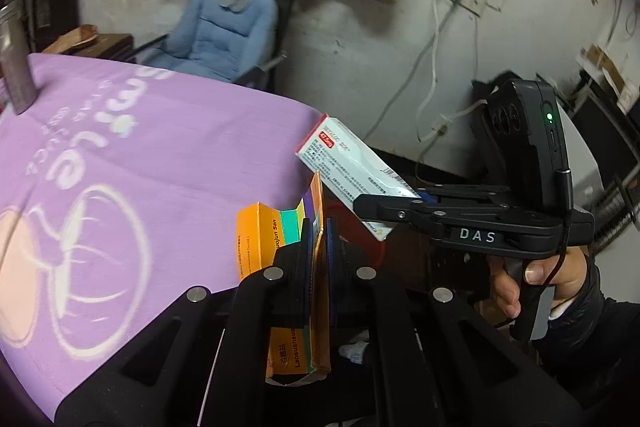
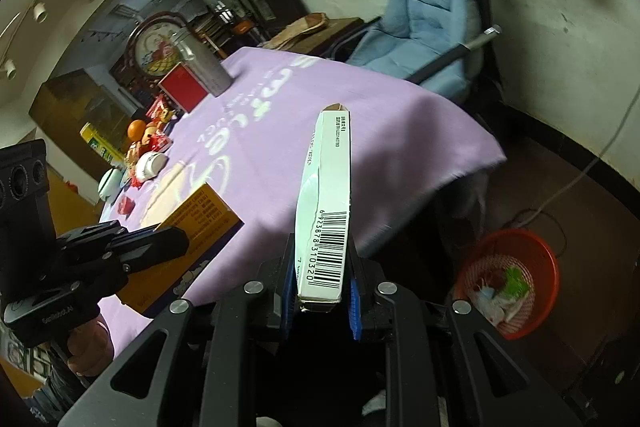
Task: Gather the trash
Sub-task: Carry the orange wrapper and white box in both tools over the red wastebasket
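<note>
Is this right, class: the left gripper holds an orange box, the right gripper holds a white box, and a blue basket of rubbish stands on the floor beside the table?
One detail is wrong: the basket is red, not blue, as the right wrist view shows. The rest stands: the left gripper holds the orange box, the right gripper holds the white box, and the basket stands on the floor beside the table.

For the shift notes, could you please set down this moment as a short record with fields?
left tool: shut on the orange box
right tool: shut on the white box
table: purple cloth; a cup, a red box and snacks at its far side
bin: red basket on the floor beside the table, scraps already inside
chair: blue padded chair behind the table
</note>
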A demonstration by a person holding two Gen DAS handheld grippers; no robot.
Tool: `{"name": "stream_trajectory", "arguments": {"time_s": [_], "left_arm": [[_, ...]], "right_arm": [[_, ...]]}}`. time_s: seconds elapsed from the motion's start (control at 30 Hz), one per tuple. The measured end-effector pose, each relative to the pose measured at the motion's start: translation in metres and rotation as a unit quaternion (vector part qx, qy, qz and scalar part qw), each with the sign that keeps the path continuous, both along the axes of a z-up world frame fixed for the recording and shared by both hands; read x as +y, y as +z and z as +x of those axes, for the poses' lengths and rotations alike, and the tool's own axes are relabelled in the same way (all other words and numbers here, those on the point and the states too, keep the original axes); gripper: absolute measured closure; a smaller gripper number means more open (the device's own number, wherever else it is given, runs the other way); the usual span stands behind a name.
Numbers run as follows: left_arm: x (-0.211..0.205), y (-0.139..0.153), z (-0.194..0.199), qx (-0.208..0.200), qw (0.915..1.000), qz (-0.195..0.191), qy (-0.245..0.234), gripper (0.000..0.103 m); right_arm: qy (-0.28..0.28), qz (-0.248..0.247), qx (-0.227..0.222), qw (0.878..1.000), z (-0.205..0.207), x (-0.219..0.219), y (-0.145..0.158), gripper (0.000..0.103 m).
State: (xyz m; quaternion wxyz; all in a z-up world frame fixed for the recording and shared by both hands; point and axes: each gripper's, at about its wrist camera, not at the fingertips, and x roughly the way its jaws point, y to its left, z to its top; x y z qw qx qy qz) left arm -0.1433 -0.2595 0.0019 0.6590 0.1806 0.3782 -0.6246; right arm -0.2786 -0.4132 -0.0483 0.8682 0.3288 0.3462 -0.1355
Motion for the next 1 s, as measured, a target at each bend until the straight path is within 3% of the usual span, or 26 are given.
{"name": "stream_trajectory", "arguments": {"time_s": [0.3, 0.5, 0.7, 1.0], "left_arm": [[-0.055, -0.026, -0.049, -0.005, 0.9975, 0.042, -0.057, 0.096], [-0.101, -0.059, -0.072, 0.014, 0.9928, 0.079, -0.089, 0.096], [-0.152, -0.120, -0.085, 0.036, 0.9828, 0.146, -0.107, 0.096], [-0.231, -0.238, -0.089, 0.100, 0.9544, 0.267, -0.089, 0.096]], "right_arm": [[-0.052, 0.020, 0.029, 0.998, -0.052, -0.036, -0.037, 0.082], [-0.106, 0.063, 0.080, 0.989, -0.089, -0.070, -0.099, 0.082], [-0.146, 0.125, 0.120, 0.974, -0.111, -0.098, -0.173, 0.082], [-0.177, 0.188, 0.160, 0.953, -0.115, -0.130, -0.258, 0.082]]}}
